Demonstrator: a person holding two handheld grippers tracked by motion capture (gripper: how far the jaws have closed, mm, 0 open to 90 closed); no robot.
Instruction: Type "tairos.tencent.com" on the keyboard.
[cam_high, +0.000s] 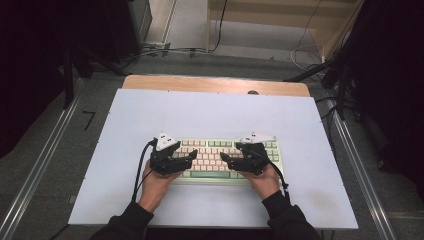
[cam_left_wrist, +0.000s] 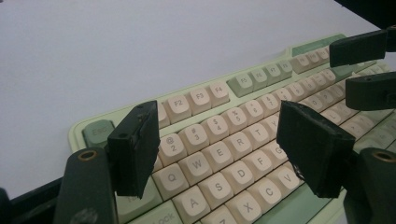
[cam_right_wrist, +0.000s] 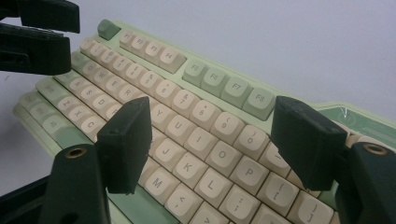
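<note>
Left gripper (cam_high: 192, 156) hovers over keyboard (cam_high: 227, 161) left half, jaws apart w/ nothing between; letter keys Q-W-E-R show in the gap in left gripper view. Right gripper (cam_high: 223, 158) over right half, jaws also wide, empty. Keyboard lies flat on white board (cam_high: 150, 115), near its front edge, approx. centred.

White sheet (cam_high: 210, 115) over wooden table (cam_high: 215, 84); grey floor (cam_high: 240, 62), cables (cam_high: 170, 50), dark, possibly curtained sides.

sleeves: black | left claw (cam_high: 192, 156): black, grey plate, black cable | right claw (cam_high: 224, 158): black, grey plate
</note>
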